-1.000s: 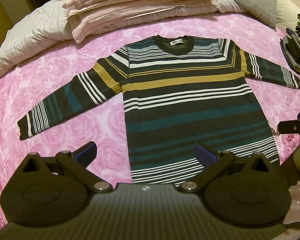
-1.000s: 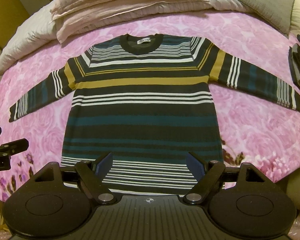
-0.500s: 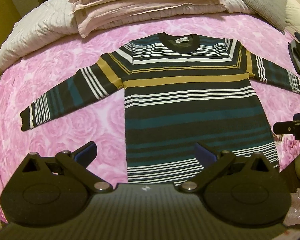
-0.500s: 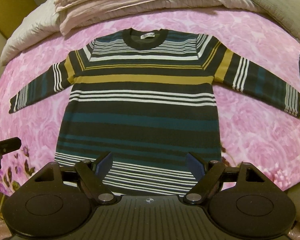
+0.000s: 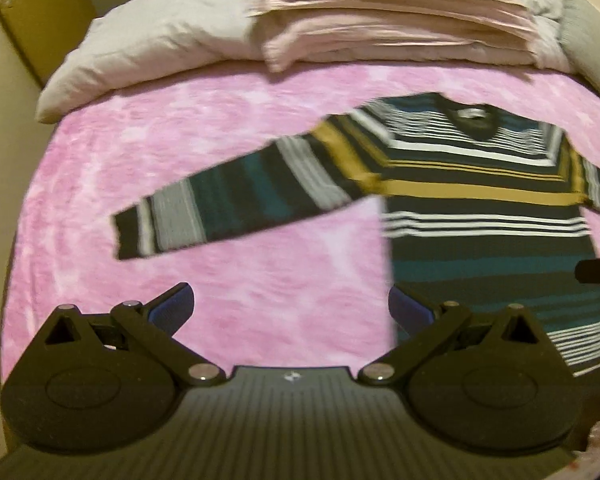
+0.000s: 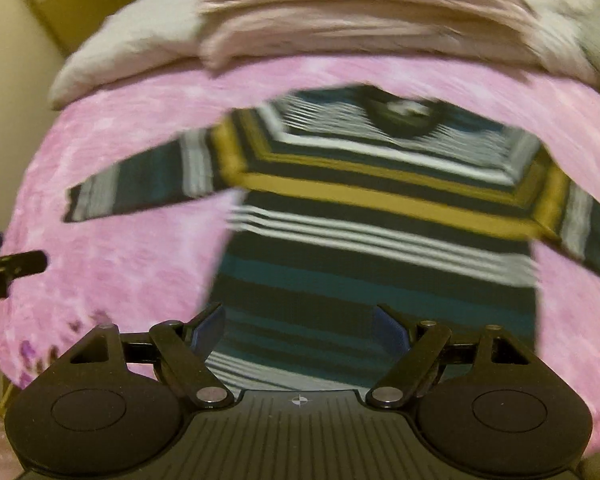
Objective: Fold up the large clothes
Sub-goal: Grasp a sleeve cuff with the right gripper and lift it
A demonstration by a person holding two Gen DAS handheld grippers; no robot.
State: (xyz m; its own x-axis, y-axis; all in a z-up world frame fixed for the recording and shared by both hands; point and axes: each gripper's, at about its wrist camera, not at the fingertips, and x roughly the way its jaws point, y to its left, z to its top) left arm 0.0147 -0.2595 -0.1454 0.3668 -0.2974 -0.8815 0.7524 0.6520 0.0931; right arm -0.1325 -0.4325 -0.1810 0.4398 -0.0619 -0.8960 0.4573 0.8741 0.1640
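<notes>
Lying flat on the bed is a big knit sweater (image 5: 480, 216) with long sleeves. It has stripes of dark green, teal, white and mustard yellow, and a round dark neck with a small white tag. One sleeve (image 5: 236, 200) sticks out to the side on the soft pink blanket (image 5: 148, 152), which has a fuzzy, flowery look. Behind the sweater sits a stack of folded pale pink bedding (image 5: 388, 12), and a puffy grey-white quilt (image 5: 148, 44) lies beside it.

The left gripper (image 5: 292, 306) hangs over bare pink blanket, just beside the sweater's bottom edge. Its two blue-tipped fingers are spread wide and hold nothing. The right gripper (image 6: 300, 328) hangs over the lower part of the sweater. Its fingers are also spread wide, with nothing between them. Both grippers are made of hard black plastic with round parts. Both pictures are blurry.
</notes>
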